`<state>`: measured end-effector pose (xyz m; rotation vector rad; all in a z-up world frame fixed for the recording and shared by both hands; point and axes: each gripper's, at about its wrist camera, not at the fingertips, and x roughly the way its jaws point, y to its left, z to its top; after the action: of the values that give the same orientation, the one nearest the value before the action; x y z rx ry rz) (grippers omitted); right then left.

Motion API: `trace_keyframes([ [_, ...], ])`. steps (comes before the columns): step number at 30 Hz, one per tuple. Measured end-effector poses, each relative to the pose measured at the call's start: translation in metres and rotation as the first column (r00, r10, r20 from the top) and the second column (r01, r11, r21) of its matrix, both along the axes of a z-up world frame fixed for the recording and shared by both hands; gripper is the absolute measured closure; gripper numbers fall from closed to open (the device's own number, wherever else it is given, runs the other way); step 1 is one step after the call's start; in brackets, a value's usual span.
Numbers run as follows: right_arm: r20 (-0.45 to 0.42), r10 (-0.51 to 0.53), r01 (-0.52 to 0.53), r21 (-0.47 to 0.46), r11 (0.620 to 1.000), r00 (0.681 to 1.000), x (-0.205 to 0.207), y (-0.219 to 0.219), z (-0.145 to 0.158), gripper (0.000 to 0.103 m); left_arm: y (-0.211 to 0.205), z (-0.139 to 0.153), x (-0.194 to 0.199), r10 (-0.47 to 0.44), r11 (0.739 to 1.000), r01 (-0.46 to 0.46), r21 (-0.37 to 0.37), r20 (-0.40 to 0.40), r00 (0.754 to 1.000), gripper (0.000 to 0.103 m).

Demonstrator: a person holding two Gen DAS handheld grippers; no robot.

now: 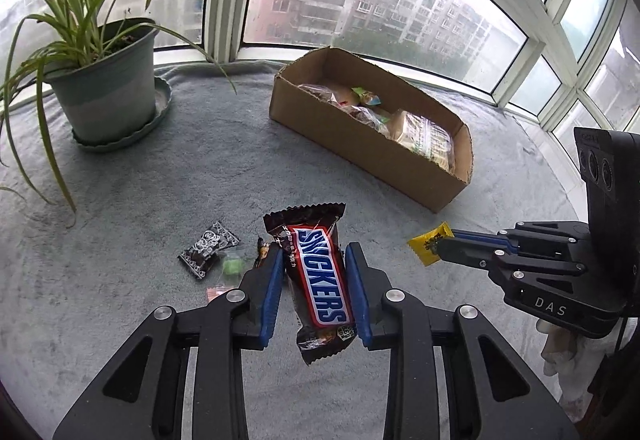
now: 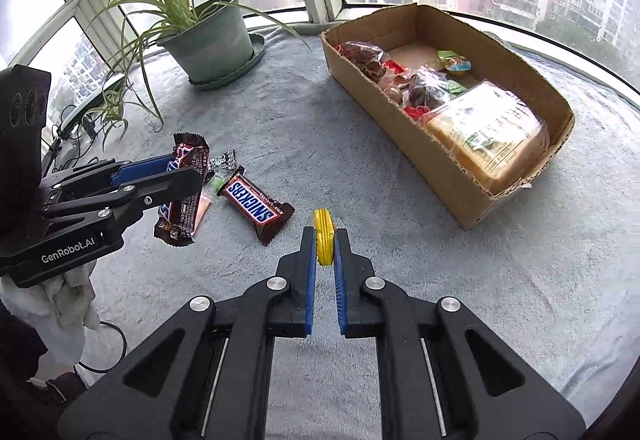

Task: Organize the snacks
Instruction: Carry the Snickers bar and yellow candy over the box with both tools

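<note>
My left gripper (image 1: 314,260) is shut on a Snickers bar (image 1: 320,276) and holds it above the grey cloth; it shows at the left of the right wrist view (image 2: 188,180). My right gripper (image 2: 325,240) is shut on a small yellow candy packet (image 2: 324,236), also seen in the left wrist view (image 1: 430,246). A second Snickers bar (image 2: 254,206) lies on the cloth. A cardboard box (image 1: 360,144) (image 2: 452,176) holds several wrapped snacks. A black patterned packet (image 1: 208,250) and a green candy (image 1: 233,265) lie on the cloth.
A potted spider plant (image 1: 104,88) (image 2: 208,36) stands on a saucer at the back left by the windows. The grey cloth (image 2: 400,300) covers the surface. Cables (image 2: 72,144) hang at the left edge.
</note>
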<state>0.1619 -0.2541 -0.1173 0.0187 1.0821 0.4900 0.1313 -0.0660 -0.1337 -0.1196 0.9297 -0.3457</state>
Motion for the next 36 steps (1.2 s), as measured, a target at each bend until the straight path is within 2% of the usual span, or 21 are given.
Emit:
trace_keyframes([
  [16, 0.118, -0.093, 0.095, -0.009, 0.995, 0.989, 0.053, -0.043, 0.045, 0.095, -0.034, 0.034, 0.038, -0.044, 0.999, 0.044, 0.002, 0.094, 0.995, 0.074],
  [25, 0.117, -0.159, 0.160, 0.000, 0.987, 0.980, 0.090, -0.070, 0.042, 0.095, -0.054, 0.038, 0.072, -0.058, 0.998, 0.060, -0.021, 0.099, 0.993, 0.074],
  [36, 0.100, -0.217, 0.221, -0.035, 0.975, 0.971, 0.129, -0.094, 0.023, 0.095, -0.085, 0.033, 0.110, -0.084, 0.996, 0.086, -0.014, 0.098, 0.992, 0.074],
])
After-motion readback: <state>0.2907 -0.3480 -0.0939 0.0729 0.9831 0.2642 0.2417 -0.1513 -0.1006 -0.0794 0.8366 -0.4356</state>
